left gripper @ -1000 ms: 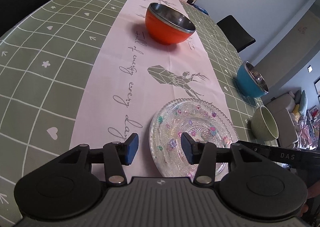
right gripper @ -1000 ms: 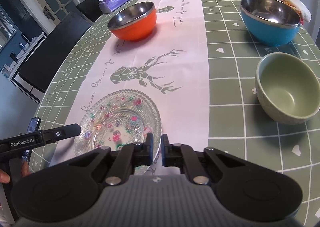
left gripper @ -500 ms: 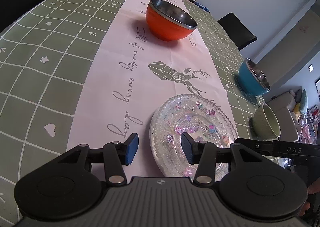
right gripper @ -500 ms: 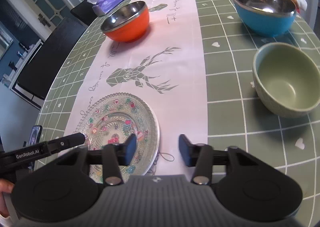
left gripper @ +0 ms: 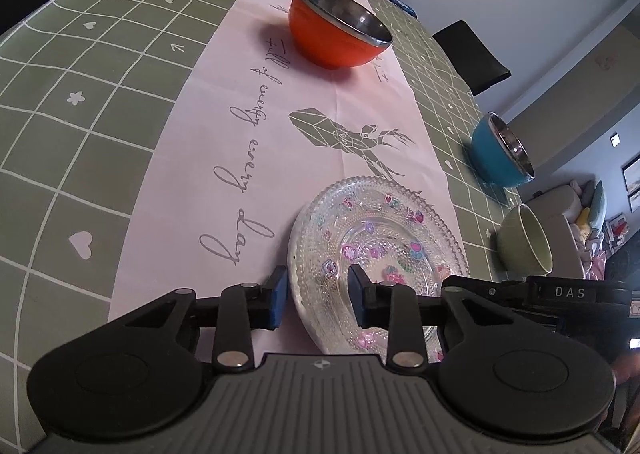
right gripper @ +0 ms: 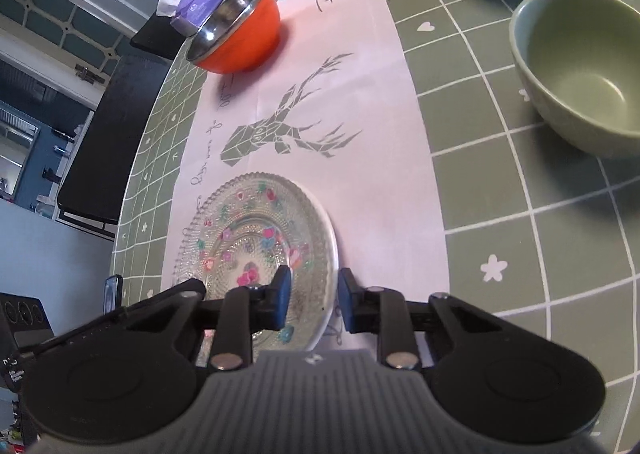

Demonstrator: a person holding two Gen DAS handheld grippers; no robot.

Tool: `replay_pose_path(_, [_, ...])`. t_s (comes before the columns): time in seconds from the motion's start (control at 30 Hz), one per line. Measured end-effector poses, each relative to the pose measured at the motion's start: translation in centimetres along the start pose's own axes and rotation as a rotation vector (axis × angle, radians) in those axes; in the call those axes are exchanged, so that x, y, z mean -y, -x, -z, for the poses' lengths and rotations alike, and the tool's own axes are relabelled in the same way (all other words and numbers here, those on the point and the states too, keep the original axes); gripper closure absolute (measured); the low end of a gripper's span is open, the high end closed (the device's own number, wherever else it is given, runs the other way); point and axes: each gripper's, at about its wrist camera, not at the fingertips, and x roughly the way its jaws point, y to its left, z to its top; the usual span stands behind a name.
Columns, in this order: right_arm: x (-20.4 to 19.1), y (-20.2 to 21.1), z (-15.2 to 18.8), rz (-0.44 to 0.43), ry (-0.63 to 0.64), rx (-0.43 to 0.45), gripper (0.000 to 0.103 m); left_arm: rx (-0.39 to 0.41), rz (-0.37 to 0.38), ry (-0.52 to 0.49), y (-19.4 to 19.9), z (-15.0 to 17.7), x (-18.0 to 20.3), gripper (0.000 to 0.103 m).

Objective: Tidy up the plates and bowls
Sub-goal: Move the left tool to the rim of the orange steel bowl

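Both my claws, left [left gripper: 317, 298] and right [right gripper: 312, 299], have just been closing astride the plate [left gripper: 384, 250] rim, pads not yet pinching; lift comes next.

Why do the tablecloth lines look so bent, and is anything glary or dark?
Left wrist view: fisheye lens bows the tablecloth grid; the orange bowl casts a soft shadow. Right wrist view: same bowing; the green bowl has a mild sheen; the corners are dark.

Home dining room, table [left gripper: 100, 66] with green tablecloth, dining chair [left gripper: 472, 54], sofa [left gripper: 560, 206], tissue pack [right gripper: 196, 0]
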Motion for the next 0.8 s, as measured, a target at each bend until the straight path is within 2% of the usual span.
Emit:
replay_pose_path(0.23, [-0.8, -1.0, -0.9, 0.009, 0.004, 0.026, 0.078, 0.022, -0.028, 0.033, -0.1, -0.8, -0.5, 0.067])
replay_pose_path(0.5, [-2.7, -3.2, -2.5, -0.008, 0.038, 0.011, 0.078, 0.041, -0.082, 0.076, -0.3, -3.3, -2.0, 0.067])
replay_pose_path(0.8, [-4.1, -5.0, -4.1, -0.021, 0.055, 0.008, 0.078, 0.022, -0.154, 0.001, -0.7, -5.9, -2.2, 0.067])
